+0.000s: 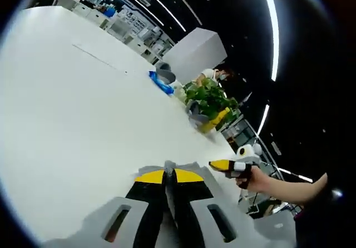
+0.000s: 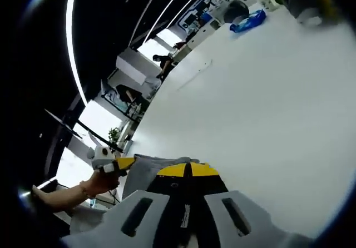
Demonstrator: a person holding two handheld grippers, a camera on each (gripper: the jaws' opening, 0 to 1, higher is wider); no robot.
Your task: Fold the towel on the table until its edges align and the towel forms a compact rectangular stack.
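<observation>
Grey cloth towel: lower centre of the left gripper view, on the white table. My left gripper, jaws pressed together on its edge; my right gripper likewise pinches it. Lift both evenly, I judge, keeping corners level.

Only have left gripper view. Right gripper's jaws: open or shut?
Observer: Shut. The right gripper view shows the right gripper with its yellow tips together at the grey towel's edge. I can't confirm a pinch.
Operator: Where's the left gripper from that side?
Observer: The left gripper is held by a hand, tip at the towel's far corner near the table edge.
</observation>
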